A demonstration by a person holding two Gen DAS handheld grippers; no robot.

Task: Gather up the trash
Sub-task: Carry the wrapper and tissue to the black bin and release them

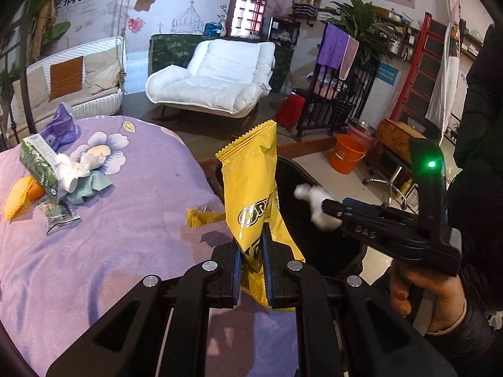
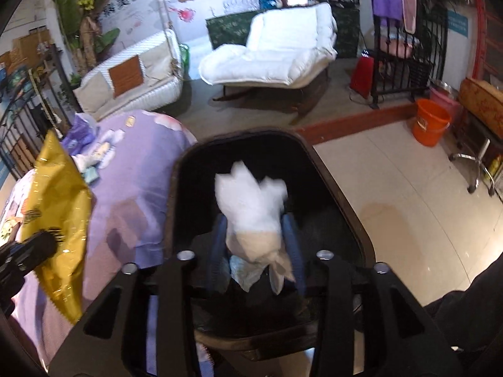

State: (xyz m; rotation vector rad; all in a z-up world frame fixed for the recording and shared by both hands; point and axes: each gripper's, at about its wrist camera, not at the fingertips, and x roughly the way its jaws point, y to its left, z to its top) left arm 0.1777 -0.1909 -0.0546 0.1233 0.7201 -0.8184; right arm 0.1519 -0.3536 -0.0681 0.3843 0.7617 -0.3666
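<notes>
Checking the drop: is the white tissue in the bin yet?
Not yet. The white tissue sits between the right gripper fingers, above the black bin.

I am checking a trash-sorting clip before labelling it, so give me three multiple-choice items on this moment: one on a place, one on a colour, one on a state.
1. Where is the white tissue?
A. On the purple bed cover
B. Over the black bin, between the right tongs
C. Inside the orange bucket

2. What colour is the snack wrapper in the left tongs?
A. Yellow
B. Red
C. Green

3. How do the left tongs stand?
A. Wide open, empty
B. Shut on the wrapper
C. Out of view

Answers:
1. B: the right wrist view shows the tissue between the fingers of the right tongs, with the black bin open beneath it.
2. A: the wrapper is bright yellow with a green oval logo.
3. B: both fingers press the wrapper's lower end.
</notes>
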